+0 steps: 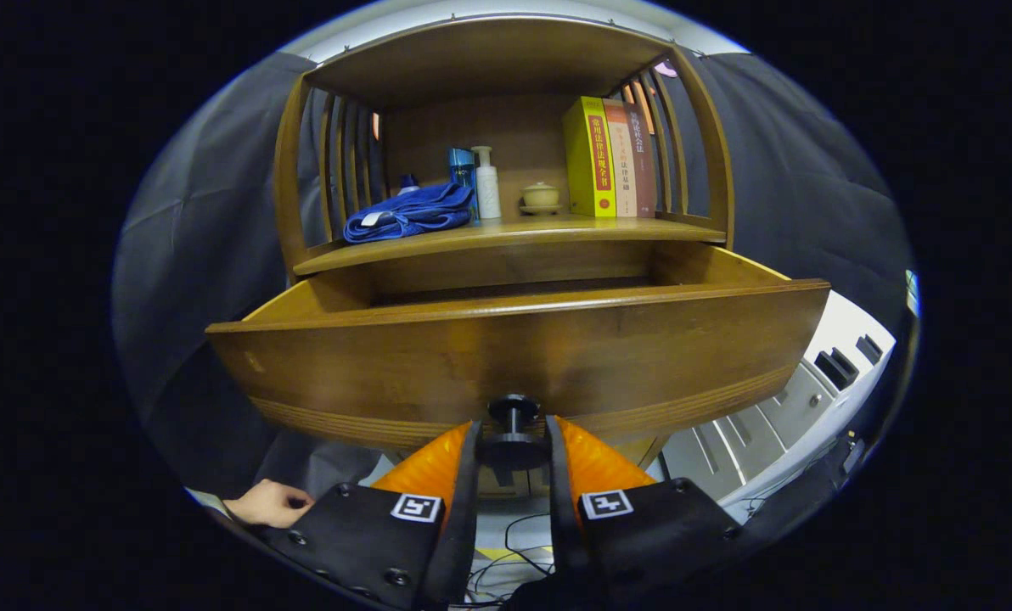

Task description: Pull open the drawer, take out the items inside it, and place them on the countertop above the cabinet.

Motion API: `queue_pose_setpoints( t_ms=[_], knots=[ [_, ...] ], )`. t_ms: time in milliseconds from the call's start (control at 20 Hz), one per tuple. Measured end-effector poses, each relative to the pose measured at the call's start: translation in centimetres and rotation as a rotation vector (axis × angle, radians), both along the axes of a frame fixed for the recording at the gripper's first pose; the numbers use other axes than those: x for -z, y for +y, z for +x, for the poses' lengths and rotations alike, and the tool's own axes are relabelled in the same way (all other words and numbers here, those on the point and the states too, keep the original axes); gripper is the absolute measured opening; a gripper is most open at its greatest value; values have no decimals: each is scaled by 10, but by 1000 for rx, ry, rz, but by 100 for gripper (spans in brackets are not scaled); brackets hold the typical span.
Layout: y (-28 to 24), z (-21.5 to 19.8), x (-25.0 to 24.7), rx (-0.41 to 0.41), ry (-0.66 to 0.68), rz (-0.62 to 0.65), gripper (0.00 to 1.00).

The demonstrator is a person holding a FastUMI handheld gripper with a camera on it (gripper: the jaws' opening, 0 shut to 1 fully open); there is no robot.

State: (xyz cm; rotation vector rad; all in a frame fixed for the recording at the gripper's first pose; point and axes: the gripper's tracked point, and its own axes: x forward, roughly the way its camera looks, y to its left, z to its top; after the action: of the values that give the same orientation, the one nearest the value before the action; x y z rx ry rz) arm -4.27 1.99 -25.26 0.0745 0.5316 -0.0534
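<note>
Drawer (514, 339), curved brown wood, stands pulled out; we see our orange ribbed fingers (513, 441) clamped on its round dark knob (513, 416) at the near front.

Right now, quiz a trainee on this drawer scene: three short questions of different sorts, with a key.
1. True or false: the drawer is pulled out.
2. What sits between the fingers of the claw? A) towel B) knob C) bottle
3. Fill in: on the countertop, the cup stands between the white bottle and the ____.

Key:
1. True; its front hangs well ahead of the cabinet.
2. B, the dark knob.
3. books. The blue towel lies on the bottle's other side.
</note>
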Motion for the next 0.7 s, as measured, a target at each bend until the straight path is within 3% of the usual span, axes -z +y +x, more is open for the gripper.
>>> queue_pose_setpoints(
  t_ms=[700],
  knots=[
    [-3, -38, -2, 8, 21, 14, 46]
  ],
)
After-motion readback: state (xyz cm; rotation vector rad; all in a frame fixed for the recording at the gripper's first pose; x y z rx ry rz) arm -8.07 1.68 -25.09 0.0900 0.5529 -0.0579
